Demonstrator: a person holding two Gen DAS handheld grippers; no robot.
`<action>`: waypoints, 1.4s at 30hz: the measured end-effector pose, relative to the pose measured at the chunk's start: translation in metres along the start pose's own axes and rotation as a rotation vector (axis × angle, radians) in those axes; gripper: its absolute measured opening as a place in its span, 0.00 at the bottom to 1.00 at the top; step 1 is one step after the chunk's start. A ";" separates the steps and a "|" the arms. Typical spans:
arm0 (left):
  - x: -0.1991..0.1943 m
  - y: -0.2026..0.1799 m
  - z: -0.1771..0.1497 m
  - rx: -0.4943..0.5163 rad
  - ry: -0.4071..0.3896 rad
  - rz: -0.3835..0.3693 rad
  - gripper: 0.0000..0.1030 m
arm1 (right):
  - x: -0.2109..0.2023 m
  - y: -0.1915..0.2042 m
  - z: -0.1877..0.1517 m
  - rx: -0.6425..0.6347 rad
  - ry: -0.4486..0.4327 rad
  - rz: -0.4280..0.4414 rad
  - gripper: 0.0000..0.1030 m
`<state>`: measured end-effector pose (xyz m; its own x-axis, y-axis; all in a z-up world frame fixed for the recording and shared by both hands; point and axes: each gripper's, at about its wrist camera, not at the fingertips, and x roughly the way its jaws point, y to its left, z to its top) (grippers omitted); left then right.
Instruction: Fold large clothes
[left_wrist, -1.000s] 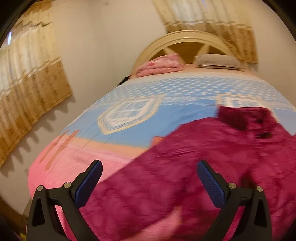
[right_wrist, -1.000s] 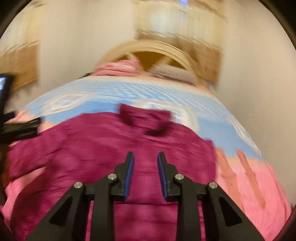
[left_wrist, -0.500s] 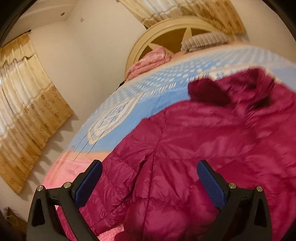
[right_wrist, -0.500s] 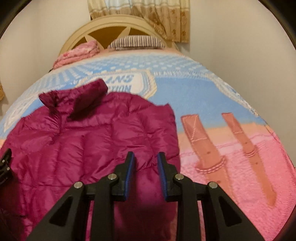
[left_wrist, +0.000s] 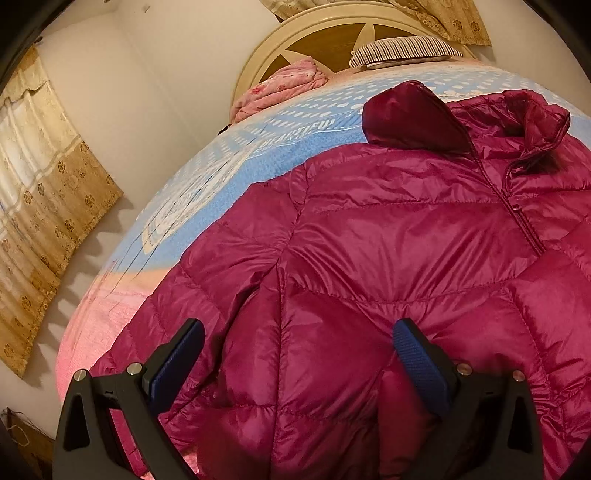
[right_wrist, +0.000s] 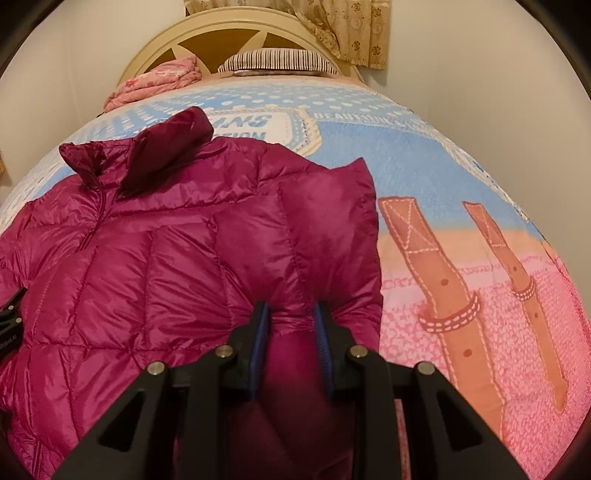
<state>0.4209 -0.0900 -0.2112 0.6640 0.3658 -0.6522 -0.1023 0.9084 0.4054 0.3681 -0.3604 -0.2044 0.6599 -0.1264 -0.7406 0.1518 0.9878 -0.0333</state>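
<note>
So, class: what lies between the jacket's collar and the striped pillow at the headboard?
Only bare blue dotted bedspread between collar and striped pillow, clearest in the right wrist view.

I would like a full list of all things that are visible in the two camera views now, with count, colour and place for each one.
puffer jacket: one, magenta, spread front up on the bed, collar toward the headboard
bed cover: one, blue, peach and pink with printed straps, over the whole bed
striped pillow: one, dark and white stripes, at the headboard
folded blanket: one, pink floral, beside the pillow
headboard: one, cream arch with brown panels, at the wall
curtains: beige and gold, one at the side wall, one behind the headboard
left gripper: one, black with blue pads, wide open above the jacket's lower part
right gripper: one, black with blue pads, shut on bunched jacket fabric
</note>
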 end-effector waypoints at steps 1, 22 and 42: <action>0.000 0.000 0.000 0.001 -0.001 0.001 0.99 | 0.001 -0.001 0.000 0.002 0.000 0.002 0.27; -0.001 -0.005 -0.001 0.010 -0.008 0.015 0.99 | -0.047 0.035 -0.001 -0.081 -0.035 0.010 0.50; -0.007 0.012 0.006 0.016 0.025 -0.049 0.99 | -0.013 0.054 -0.018 -0.145 0.019 -0.054 0.51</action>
<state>0.4195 -0.0826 -0.1975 0.6490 0.3260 -0.6874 -0.0580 0.9221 0.3826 0.3542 -0.3033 -0.2087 0.6396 -0.1791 -0.7475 0.0776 0.9825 -0.1691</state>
